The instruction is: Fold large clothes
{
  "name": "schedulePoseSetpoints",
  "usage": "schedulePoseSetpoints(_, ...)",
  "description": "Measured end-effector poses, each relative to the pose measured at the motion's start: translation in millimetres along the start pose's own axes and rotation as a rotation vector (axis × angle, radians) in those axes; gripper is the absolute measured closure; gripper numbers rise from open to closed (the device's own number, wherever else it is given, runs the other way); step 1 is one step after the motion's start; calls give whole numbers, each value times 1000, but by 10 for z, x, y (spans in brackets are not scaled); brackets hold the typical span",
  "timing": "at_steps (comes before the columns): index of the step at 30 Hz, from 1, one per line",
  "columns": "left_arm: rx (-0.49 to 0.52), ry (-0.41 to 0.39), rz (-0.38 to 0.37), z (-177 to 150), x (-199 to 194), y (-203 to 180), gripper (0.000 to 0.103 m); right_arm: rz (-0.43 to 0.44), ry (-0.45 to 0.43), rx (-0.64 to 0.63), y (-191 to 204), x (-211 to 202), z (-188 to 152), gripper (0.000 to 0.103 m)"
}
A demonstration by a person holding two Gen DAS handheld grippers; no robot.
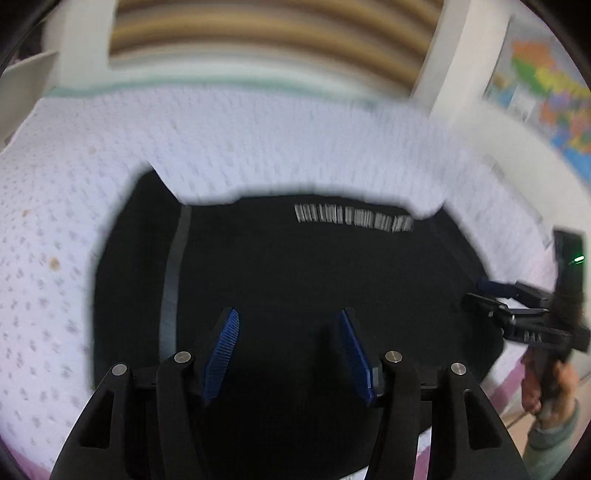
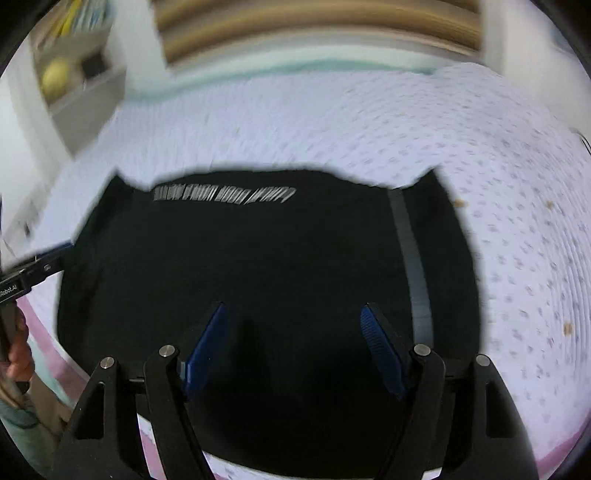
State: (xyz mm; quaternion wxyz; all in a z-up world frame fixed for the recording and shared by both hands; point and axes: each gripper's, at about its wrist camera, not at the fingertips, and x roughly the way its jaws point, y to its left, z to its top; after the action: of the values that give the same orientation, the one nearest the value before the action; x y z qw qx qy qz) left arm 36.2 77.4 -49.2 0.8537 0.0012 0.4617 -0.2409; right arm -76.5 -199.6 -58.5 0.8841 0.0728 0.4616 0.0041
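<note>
Black cloth fills the middle of both wrist views: a large dark garment [image 1: 295, 266] spread flat on a bed sheet [image 1: 74, 221] of pale lilac with small grey marks. A white line of print [image 1: 354, 218] runs across the garment near its far edge, and a grey stripe [image 1: 173, 280] runs down 1 side of it.

From the left wrist camera, the left gripper [image 1: 290, 354] sits low over the near part of the garment, its 2 blue pads spread wide with only dark cloth showing between them; nothing is pinched. The grey stripe lies just to the left of its left pad [image 1: 221, 354].

From the right wrist camera, the right gripper [image 2: 291, 350] is likewise over the near part of the garment [image 2: 277, 258], jaws wide apart and empty. There the stripe [image 2: 413, 266] lies to the right of the right pad [image 2: 380, 354], and the print [image 2: 225, 194] sits farther off, toward the far edge.

Each tool also shows in the other's view: the right gripper [image 1: 480, 291] at the garment's right edge, jaws slightly parted, held by a hand [image 1: 546, 384]. Whether it touches the cloth is unclear. Both views are motion-blurred. A wooden headboard [image 1: 273, 26] stands beyond the bed.
</note>
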Motion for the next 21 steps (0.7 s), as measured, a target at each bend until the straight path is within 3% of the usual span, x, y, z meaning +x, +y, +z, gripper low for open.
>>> schedulePoseSetpoints(2, -16, 69, 40, -59, 236, -11, 46, -38, 47, 5, 1, 259, -84, 26)
schedulePoseSetpoints(4, -16, 88, 77, -112, 404, 5, 45, -53, 56, 13, 34, 382, -148, 26)
schedulePoseSetpoints(7, -21, 75, 83, -114, 321, -22, 45, -39, 49, 57, 11, 286, -109, 26)
schedulePoseSetpoints(10, 31, -6, 111, -112, 59, -180, 46, -31, -26, 63, 86, -46, -82, 26)
schedulePoseSetpoints(17, 87, -264, 167, -258, -1090, -583, 45, -62, -268, 47, 398, -1034, -42, 26)
schedulePoseSetpoints(21, 89, -401, 244, -406, -1735, -655, 35, -78, -357, 38, 601, -1484, -192, 23)
